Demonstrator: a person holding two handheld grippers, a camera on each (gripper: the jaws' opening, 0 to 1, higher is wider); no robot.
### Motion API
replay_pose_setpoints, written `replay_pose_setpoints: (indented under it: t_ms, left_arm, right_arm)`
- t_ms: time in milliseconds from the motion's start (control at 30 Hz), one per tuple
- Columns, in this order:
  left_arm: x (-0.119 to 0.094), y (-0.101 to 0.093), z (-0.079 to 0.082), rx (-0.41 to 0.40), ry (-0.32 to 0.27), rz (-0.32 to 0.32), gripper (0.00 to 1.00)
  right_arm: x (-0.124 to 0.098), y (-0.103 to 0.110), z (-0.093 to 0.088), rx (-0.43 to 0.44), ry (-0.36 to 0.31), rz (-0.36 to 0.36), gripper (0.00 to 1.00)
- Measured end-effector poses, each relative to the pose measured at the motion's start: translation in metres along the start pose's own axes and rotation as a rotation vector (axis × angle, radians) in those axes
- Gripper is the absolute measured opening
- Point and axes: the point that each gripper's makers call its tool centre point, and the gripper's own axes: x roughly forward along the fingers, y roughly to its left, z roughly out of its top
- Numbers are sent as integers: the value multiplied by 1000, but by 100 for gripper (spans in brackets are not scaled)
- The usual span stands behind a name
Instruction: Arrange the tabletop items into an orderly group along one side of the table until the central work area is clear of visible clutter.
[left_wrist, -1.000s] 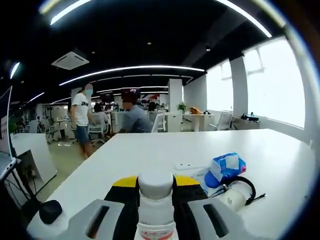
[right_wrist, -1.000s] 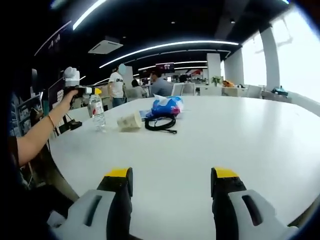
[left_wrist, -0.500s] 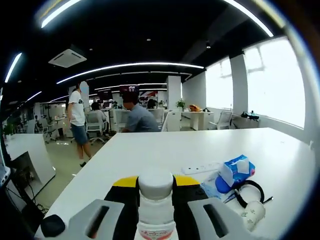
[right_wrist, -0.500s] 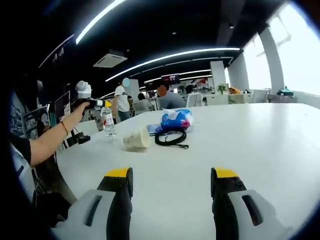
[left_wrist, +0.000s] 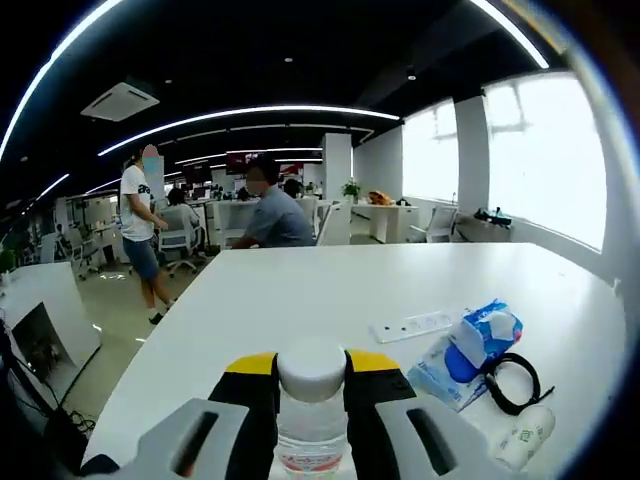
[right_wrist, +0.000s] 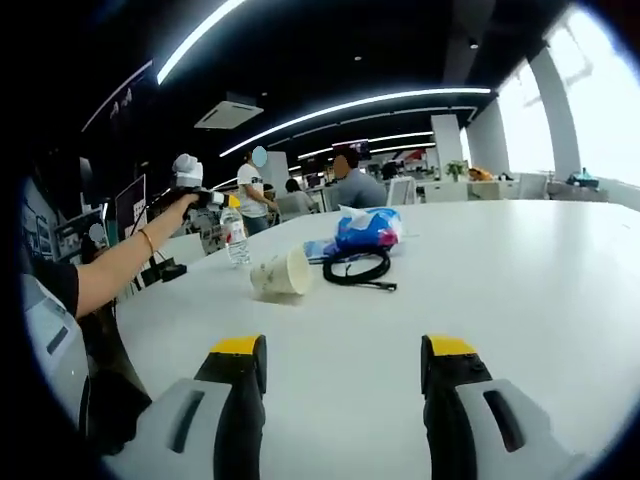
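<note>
Left gripper (left_wrist: 311, 385): jaws clamped on the neck of a water bottle (left_wrist: 311, 415), held upright over the near edge of the white table (left_wrist: 300, 300).
Right gripper (right_wrist: 343, 365): jaws wide apart, nothing between them, low over the table.
Paper cup (right_wrist: 281, 274): lying on its side.
Black cable (right_wrist: 357, 268): coiled beside the cup.
Blue tissue pack (right_wrist: 366, 228): just behind the cable.
Power strip (left_wrist: 413, 325): flat, beyond the tissue pack.

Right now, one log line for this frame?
left gripper: shut on water bottle | right gripper: open, empty | paper cup: on side
</note>
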Motion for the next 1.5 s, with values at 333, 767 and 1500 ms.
replay_pose_setpoints:
  t_ms: [333,767,1500]
  left_arm:
    - [17,5,2,0,26,-16,22]
    - [25,3,5,-19,-26,-89,23]
    - [8,16,22,-13,-156,-74,54]
  right_arm:
    - [15,-1,4,-14,5,10,59]
    - [15,12,25,13,-56,88,58]
    - [5,3,17,8,-31,43,56]
